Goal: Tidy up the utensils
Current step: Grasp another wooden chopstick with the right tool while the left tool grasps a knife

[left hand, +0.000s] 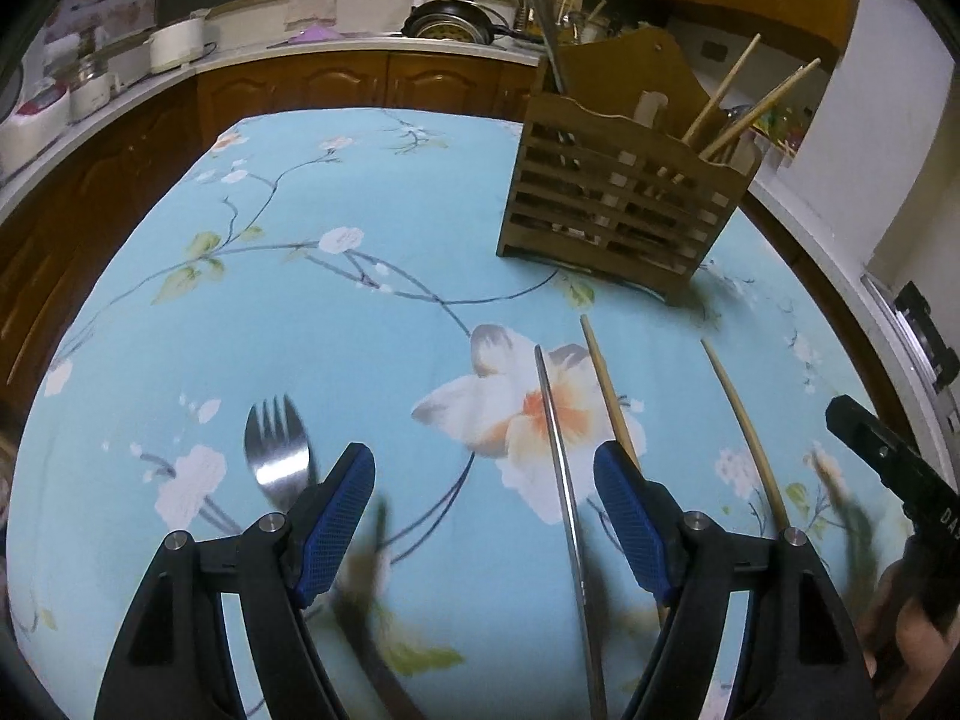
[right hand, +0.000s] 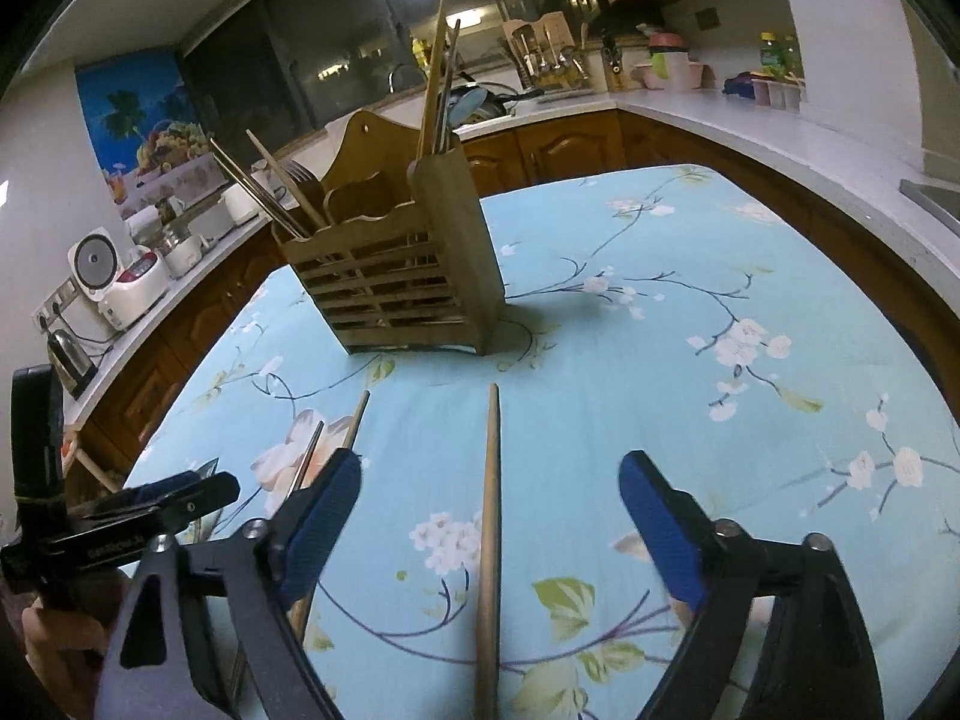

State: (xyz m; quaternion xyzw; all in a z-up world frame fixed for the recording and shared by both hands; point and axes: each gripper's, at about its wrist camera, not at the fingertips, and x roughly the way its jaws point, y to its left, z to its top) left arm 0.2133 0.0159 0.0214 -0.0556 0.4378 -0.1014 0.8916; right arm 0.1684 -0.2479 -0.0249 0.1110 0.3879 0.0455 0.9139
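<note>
A slatted wooden utensil holder (left hand: 618, 204) (right hand: 396, 276) stands on the blue floral tablecloth (left hand: 336, 312) and holds chopsticks and a fork. My left gripper (left hand: 483, 480) is open just above the cloth. A metal chopstick (left hand: 555, 420) lies between its jaws, close to the right pad and untouched. A wooden chopstick (left hand: 603, 372) passes behind that pad, another (left hand: 744, 420) lies further right, and a steel fork (left hand: 273, 450) lies by the left pad. My right gripper (right hand: 492, 462) is open astride a wooden chopstick (right hand: 491, 516), with both pads well apart from it.
The left gripper's body (right hand: 120, 516) sits close on the right gripper's left, over a hand (right hand: 54, 630). Brown cabinets and a white counter (right hand: 750, 120) ring the table, carrying a rice cooker (right hand: 132, 288), a kettle (right hand: 69, 354) and a pan (left hand: 450, 21).
</note>
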